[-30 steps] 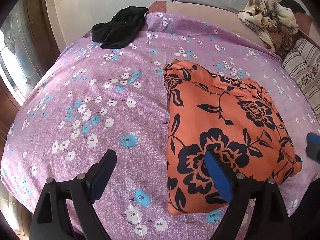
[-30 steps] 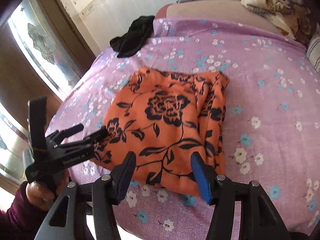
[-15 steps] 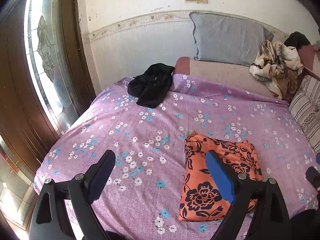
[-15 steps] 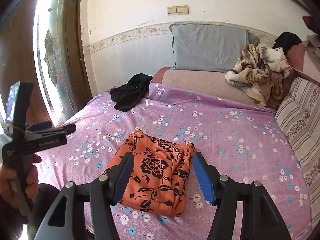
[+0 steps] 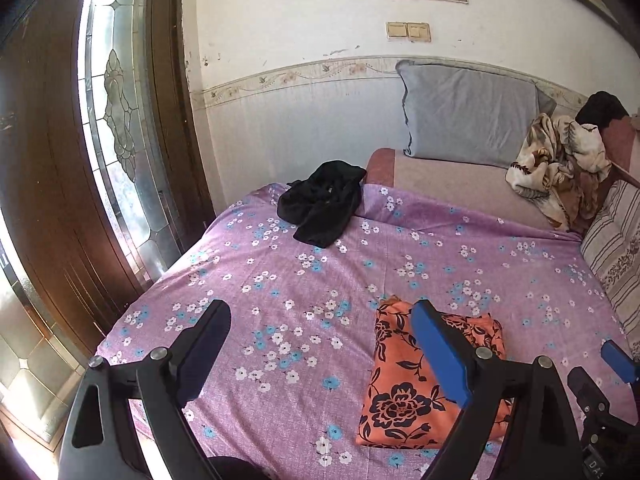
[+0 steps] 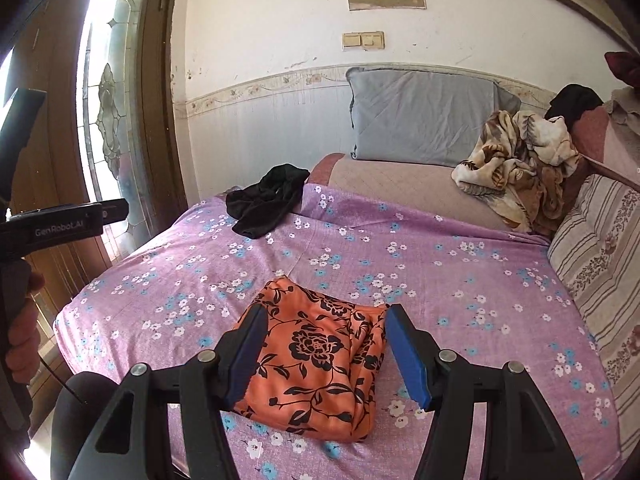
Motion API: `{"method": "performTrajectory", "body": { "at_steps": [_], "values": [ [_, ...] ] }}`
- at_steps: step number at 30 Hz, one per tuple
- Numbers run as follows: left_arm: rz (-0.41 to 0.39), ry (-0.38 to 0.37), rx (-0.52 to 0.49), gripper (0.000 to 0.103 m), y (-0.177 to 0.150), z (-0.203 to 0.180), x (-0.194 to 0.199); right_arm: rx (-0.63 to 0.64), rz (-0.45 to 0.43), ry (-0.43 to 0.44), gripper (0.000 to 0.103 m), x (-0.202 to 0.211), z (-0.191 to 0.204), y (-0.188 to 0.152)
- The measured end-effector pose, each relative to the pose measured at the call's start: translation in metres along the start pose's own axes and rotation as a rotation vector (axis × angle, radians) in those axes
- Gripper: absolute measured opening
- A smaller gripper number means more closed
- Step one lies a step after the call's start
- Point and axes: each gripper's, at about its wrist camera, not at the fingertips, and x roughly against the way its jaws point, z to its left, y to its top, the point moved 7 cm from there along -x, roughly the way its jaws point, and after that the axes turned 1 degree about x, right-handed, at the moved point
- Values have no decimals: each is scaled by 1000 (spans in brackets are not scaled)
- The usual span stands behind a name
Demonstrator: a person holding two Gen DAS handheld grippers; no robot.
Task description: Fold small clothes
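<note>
While both hand-held grippers [image 5: 320,344] [image 6: 322,354] gape empty, the folded orange garment [image 6: 316,364] lies below them.

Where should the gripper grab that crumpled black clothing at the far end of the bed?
Probably the drooping tail of the black garment, which spills nearest onto the purple sheet. It lies loose and low there, clear of the bulky bunch behind. Come from the near side, jaws open, and pinch the edge from above. Its folds are too dark to read finely.

matt cloth bedsheet [image 6: 440,280], glossy wooden door [image 5: 44,184]
</note>
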Motion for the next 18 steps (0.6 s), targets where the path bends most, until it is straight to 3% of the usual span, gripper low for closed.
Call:
{"method": "performTrajectory", "body": {
  "at_steps": [18],
  "values": [
    [-82,12,0,92,23,25,57,0,-21,-21,65,33,18,27]
  ]
}}
